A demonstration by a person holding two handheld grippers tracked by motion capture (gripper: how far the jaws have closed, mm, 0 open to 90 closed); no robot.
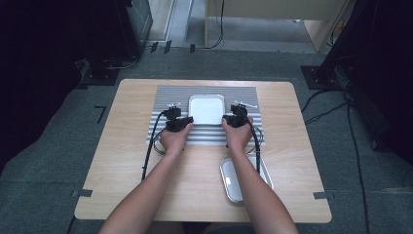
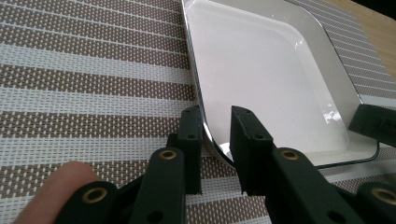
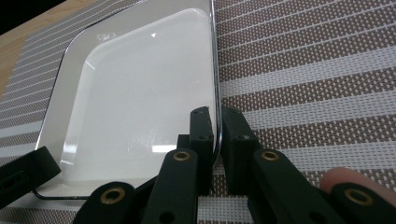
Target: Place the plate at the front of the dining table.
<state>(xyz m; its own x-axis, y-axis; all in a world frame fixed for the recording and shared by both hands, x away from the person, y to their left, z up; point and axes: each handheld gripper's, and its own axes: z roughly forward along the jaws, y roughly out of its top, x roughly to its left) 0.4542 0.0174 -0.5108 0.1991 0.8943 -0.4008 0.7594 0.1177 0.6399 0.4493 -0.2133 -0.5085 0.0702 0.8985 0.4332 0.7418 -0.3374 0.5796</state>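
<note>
My left gripper (image 1: 187, 121) straddles the near-left rim of a glossy white square tray (image 1: 206, 108) with rounded corners, jaws still parted around it. My right gripper (image 1: 227, 119) pinches the tray's near-right rim between its black jaws. The tray lies on a woven brown-and-white striped placemat (image 1: 168, 92) atop the pale wooden table (image 1: 126, 161); an oval metal dish (image 1: 230, 181) sits nearer me.

Light wooden table (image 1: 131, 161), rounded corners. Striped woven placemat (image 1: 170, 97) lies at centre toward 12 o'clock. Oblong metal tray (image 1: 232, 181) sits directly on the wood toward 5 o'clock, apart from the mat.
</note>
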